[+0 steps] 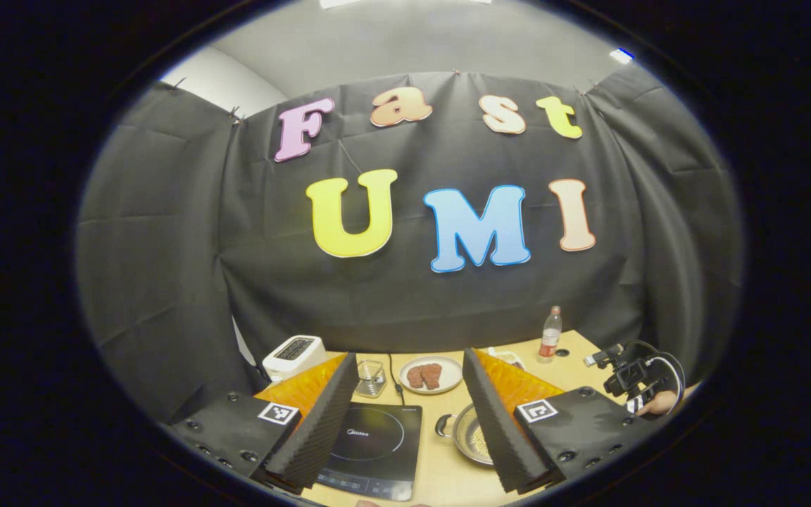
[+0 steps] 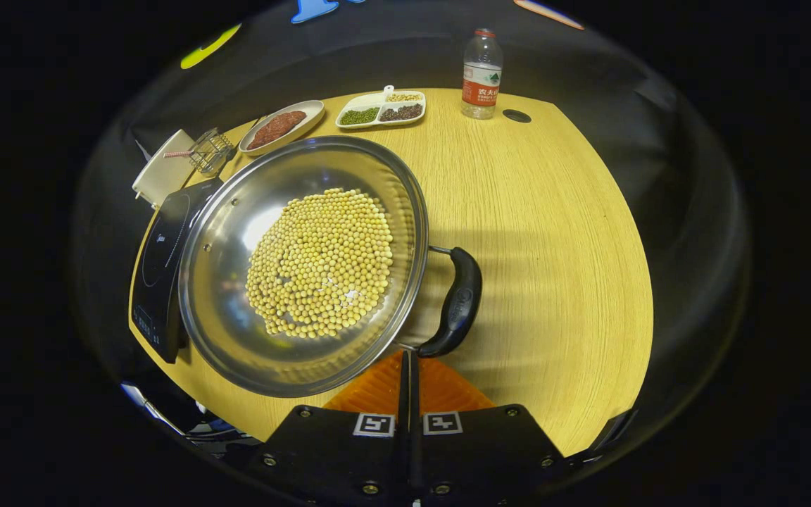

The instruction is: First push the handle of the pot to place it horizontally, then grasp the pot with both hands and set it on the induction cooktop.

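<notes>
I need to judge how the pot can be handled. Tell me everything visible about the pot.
The pot is a wide, shallow, shiny steel-looking pan, lidless, with a layer of pale yellow beans across its bottom. A dark curved side handle on thin metal rods faces the right gripper, whose fingers are closed together just below it. The pot sits upright on the wooden table, beside the black induction cooktop, not on it. A second handle shows in the left gripper view.

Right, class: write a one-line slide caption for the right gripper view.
Shut right claw beside round steel pot of yellow beans on wooden table.
</notes>
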The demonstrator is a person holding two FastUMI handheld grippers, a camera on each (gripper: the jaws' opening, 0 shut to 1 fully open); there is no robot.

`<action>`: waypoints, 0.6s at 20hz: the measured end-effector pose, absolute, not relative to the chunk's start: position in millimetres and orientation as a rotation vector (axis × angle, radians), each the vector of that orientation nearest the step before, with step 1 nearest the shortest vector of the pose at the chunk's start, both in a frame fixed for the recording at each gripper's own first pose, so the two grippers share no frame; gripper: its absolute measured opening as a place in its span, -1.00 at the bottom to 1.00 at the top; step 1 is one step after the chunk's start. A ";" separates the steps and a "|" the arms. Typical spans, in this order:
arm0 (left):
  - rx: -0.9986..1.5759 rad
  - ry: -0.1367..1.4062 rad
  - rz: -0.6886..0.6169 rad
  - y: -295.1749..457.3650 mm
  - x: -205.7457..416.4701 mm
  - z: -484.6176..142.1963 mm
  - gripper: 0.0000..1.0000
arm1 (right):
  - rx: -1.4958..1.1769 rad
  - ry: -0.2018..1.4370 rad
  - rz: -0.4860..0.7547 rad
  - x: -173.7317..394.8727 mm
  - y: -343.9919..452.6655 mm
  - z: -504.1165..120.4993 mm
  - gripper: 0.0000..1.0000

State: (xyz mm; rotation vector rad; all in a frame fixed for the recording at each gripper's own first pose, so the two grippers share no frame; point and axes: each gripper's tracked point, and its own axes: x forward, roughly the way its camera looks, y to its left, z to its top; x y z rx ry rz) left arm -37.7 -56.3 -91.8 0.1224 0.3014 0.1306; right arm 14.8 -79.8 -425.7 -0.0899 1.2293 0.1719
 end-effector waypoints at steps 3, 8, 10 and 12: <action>0.127 0.305 0.134 -63.8 -34.6 -93.3 0.99 | -0.105 1.227 0.175 25.1 -86.4 -426.2 -0.99; 0.124 0.311 0.129 -73.8 -31.0 -96.8 0.97 | -0.097 1.212 0.171 39.6 -94.1 -427.3 -0.99; 0.119 0.321 0.117 -76.9 -29.7 -103.0 0.96 | -0.096 1.209 0.166 43.2 -96.1 -427.4 -0.99; 0.109 0.337 0.101 -78.5 -24.9 -112.1 0.94 | -0.096 1.206 0.160 46.6 -97.1 -428.0 -0.99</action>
